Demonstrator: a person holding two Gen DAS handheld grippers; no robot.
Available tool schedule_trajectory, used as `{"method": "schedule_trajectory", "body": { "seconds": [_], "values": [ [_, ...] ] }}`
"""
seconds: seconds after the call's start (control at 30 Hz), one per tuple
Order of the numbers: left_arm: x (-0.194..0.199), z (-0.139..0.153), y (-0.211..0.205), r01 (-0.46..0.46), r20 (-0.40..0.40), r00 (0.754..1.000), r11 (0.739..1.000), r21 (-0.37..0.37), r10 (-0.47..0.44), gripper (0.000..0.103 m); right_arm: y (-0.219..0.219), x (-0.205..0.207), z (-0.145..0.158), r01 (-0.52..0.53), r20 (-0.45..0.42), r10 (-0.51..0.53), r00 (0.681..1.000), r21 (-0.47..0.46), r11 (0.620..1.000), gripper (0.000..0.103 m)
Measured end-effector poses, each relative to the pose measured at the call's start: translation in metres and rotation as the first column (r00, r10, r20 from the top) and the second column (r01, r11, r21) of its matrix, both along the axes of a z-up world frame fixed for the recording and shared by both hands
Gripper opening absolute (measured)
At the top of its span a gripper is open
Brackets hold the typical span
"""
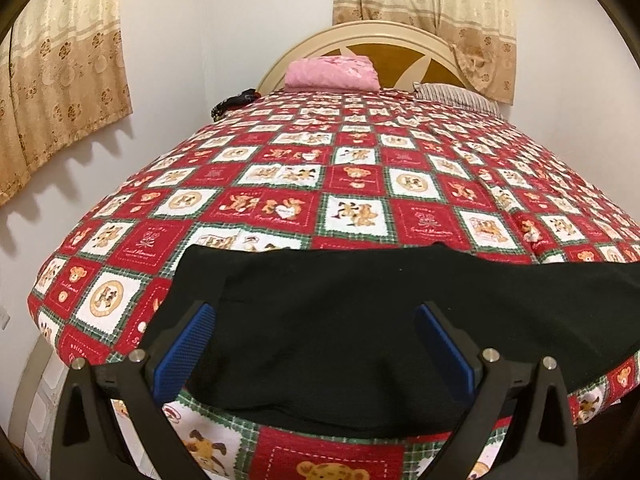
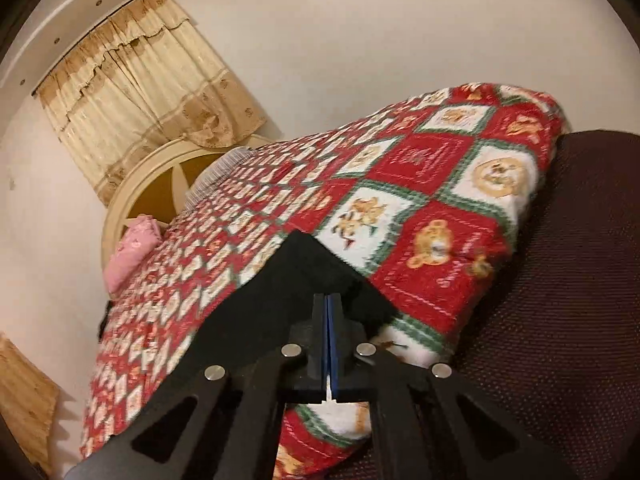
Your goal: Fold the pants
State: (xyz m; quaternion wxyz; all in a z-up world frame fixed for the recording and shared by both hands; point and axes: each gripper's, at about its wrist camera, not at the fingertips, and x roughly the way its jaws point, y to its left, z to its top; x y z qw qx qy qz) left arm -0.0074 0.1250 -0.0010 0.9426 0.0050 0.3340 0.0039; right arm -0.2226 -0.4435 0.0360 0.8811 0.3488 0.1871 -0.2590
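Note:
Black pants (image 1: 360, 320) lie across the near end of a bed covered with a red, white and green teddy-bear quilt (image 1: 304, 184). My left gripper (image 1: 316, 316) is open, its blue pads (image 1: 188, 344) spread wide just above the pants, holding nothing. In the right wrist view, my right gripper (image 2: 327, 300) is shut on a corner of the black pants (image 2: 288, 280) and lifts it so the cloth peaks above the quilt (image 2: 400, 208).
A pink folded cloth (image 1: 332, 73) and a striped pillow (image 1: 456, 96) lie by the cream headboard (image 1: 384, 36). Beige curtains (image 1: 60, 92) hang on the walls. A dark brown seat (image 2: 560, 300) stands next to the bed's right corner.

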Motion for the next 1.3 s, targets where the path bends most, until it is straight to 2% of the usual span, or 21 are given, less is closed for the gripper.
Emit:
{"method": "schedule_trajectory", "body": {
  "seconds": [0.13,0.37,0.4,0.47,0.53,0.63,0.83,0.9,0.97,1.17,1.23,1.3],
  "values": [
    [0.000,-0.001,0.001,-0.005,-0.006,1.000,1.000,0.005,0.005,0.103,-0.003,0.015,-0.016,-0.002,-0.055,0.004,0.998,0.042,0.999,0.002],
    [0.003,-0.004,0.008,-0.028,-0.027,0.999,1.000,-0.004,0.028,0.103,-0.004,0.017,-0.026,-0.007,-0.038,0.010,0.999,0.066,0.998,0.005],
    [0.003,-0.005,0.008,-0.029,-0.029,0.999,1.000,-0.006,0.028,0.103,-0.004,0.016,-0.025,-0.013,-0.033,0.016,0.999,0.070,0.997,0.009],
    [0.003,-0.006,0.007,-0.026,-0.031,0.999,1.000,-0.009,0.025,0.103,-0.001,0.014,-0.022,-0.029,-0.011,0.029,1.000,0.069,0.997,0.038],
    [0.003,-0.008,0.005,-0.020,-0.035,0.999,1.000,-0.005,0.020,0.103,0.007,0.011,-0.016,-0.007,-0.012,0.007,1.000,0.023,1.000,0.047],
    [0.002,-0.009,0.002,-0.012,-0.041,0.999,1.000,-0.001,0.012,0.103,0.011,0.018,-0.012,0.027,-0.056,-0.030,0.998,-0.051,0.998,0.047],
    [0.001,-0.006,0.005,-0.021,-0.031,0.999,1.000,-0.002,0.021,0.103,0.009,0.039,-0.013,0.012,-0.101,-0.022,0.995,-0.093,0.996,0.047],
    [0.001,-0.005,0.007,-0.025,-0.029,0.999,1.000,-0.006,0.025,0.103,0.010,0.044,-0.013,0.011,-0.123,-0.024,0.992,-0.104,0.994,0.043],
    [0.000,-0.005,0.007,-0.027,-0.029,0.999,1.000,-0.006,0.027,0.103,0.010,0.047,-0.014,-0.011,-0.149,-0.005,0.989,-0.104,0.995,0.005],
    [0.001,-0.002,0.002,-0.009,-0.021,1.000,1.000,0.004,0.009,0.103,0.015,0.019,0.006,-0.009,-0.123,-0.013,0.992,-0.176,0.984,0.005],
    [0.001,-0.001,0.000,-0.001,-0.017,1.000,1.000,0.003,0.001,0.103,0.005,0.009,0.006,-0.003,-0.113,-0.013,0.994,-0.140,0.990,0.005],
    [0.002,0.000,-0.002,0.006,-0.017,1.000,1.000,0.001,-0.006,0.103,-0.005,0.007,-0.006,-0.002,-0.140,-0.011,0.990,-0.087,0.996,0.005]
  ]
}}
